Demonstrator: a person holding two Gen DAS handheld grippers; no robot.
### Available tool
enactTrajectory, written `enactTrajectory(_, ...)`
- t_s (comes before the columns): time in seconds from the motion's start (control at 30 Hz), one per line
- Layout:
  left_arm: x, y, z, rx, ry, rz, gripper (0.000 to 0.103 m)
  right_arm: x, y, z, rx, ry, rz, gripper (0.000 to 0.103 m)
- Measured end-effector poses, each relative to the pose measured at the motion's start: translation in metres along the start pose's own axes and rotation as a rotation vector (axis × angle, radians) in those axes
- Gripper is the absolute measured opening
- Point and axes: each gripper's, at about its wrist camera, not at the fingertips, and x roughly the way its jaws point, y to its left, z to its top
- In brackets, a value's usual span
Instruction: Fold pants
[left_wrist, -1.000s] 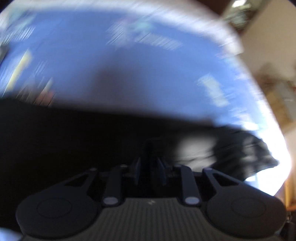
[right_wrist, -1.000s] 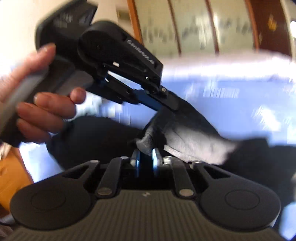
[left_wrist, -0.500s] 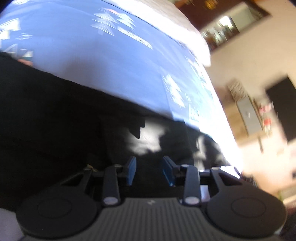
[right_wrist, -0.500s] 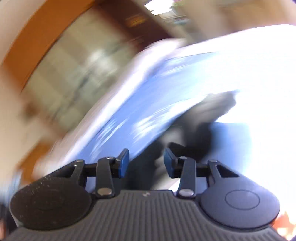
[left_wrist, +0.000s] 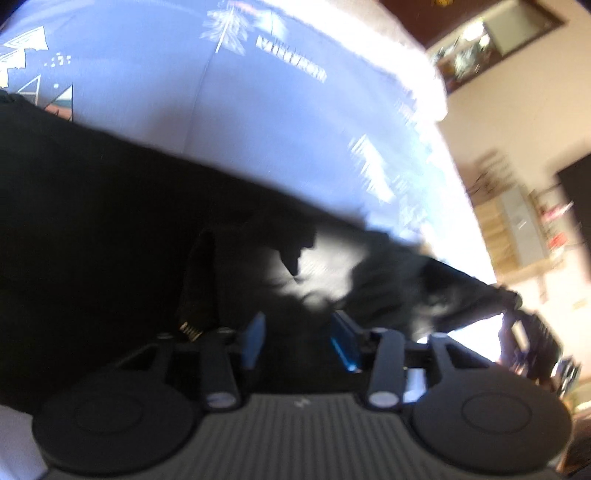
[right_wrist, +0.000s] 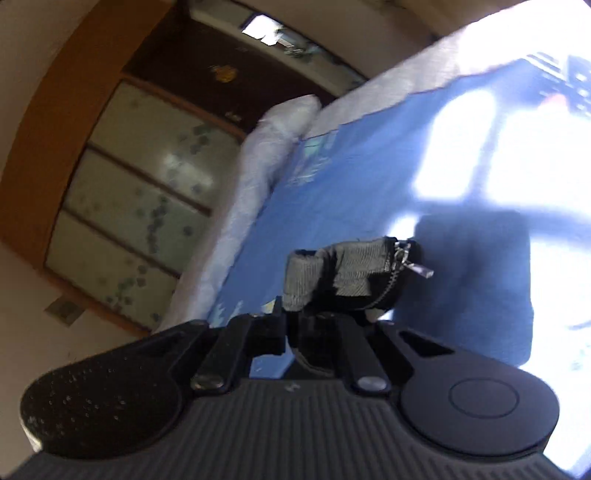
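Observation:
The black pants (left_wrist: 110, 221) lie spread on a blue printed sheet (left_wrist: 184, 92), filling the lower left of the left wrist view. My left gripper (left_wrist: 297, 341) is open just above the pants, its blue pads apart with nothing between them. My right gripper (right_wrist: 295, 328) is shut on the pants' waistband (right_wrist: 343, 273), where grey lining and a metal zipper pull (right_wrist: 419, 269) show. That bunched end is lifted above the sheet (right_wrist: 351, 177). In the left wrist view the right gripper (left_wrist: 517, 314) shows at the far right, holding the pants' edge.
The bed's white mattress edge (right_wrist: 255, 177) runs along the sheet. Beyond it are a frosted glass door with a wooden frame (right_wrist: 140, 206) and a beige wall. Shelves and furniture (left_wrist: 517, 221) stand past the bed's far side. Bright sunlight washes out part of the sheet (right_wrist: 461, 147).
My left gripper opened and let go of the pants, which now lie flat. My right gripper opened mid-swing, then shut on the waistband end and lifted it.

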Motion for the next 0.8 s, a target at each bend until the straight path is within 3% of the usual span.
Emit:
enactTrajectory(0.07, -0.011, 0.002, 0.006, -0.020, -0.019, -0.040, 0.053, -0.001, 0.055, -0.027, -0.169, 0.119, 0.118, 0.008)
enactTrajectory(0.2, -0.007, 0.007, 0.001, -0.048, -0.020, -0.058, 0.078, 0.004, 0.138, -0.119, -0.510, 0.357, 0.245, 0.008)
enactTrajectory(0.27, -0.003, 0.013, -0.003, -0.066, 0.010, -0.041, 0.080, 0.017, 0.160, -0.175, -0.672, 0.462, 0.238, 0.009)
enactTrajectory(0.37, -0.003, 0.026, -0.011, -0.099, 0.051, -0.014, 0.080, 0.039, 0.169, -0.249, -0.923, 0.592, 0.159, 0.022)
enactTrajectory(0.4, -0.004, 0.029, -0.013, -0.100, 0.054, -0.005, 0.080, 0.042, 0.166, -0.264, -1.006, 0.607, 0.124, 0.030)
enactTrajectory(0.47, -0.003, 0.030, -0.015, -0.088, 0.056, -0.004, 0.080, 0.033, 0.164, -0.272, -1.064, 0.589, 0.132, 0.044)
enactTrajectory(0.53, -0.001, 0.027, -0.015, -0.073, 0.050, -0.004, 0.081, 0.018, 0.165, -0.264, -1.038, 0.574, 0.166, 0.062)
enactTrajectory(0.67, 0.009, 0.010, -0.019, -0.006, 0.039, -0.029, 0.081, -0.004, 0.161, -0.239, -0.960, 0.530, 0.176, 0.063)
enactTrajectory(0.8, 0.007, -0.024, -0.028, 0.168, 0.043, -0.021, 0.082, -0.009, 0.154, -0.227, -0.920, 0.519, 0.174, 0.063)
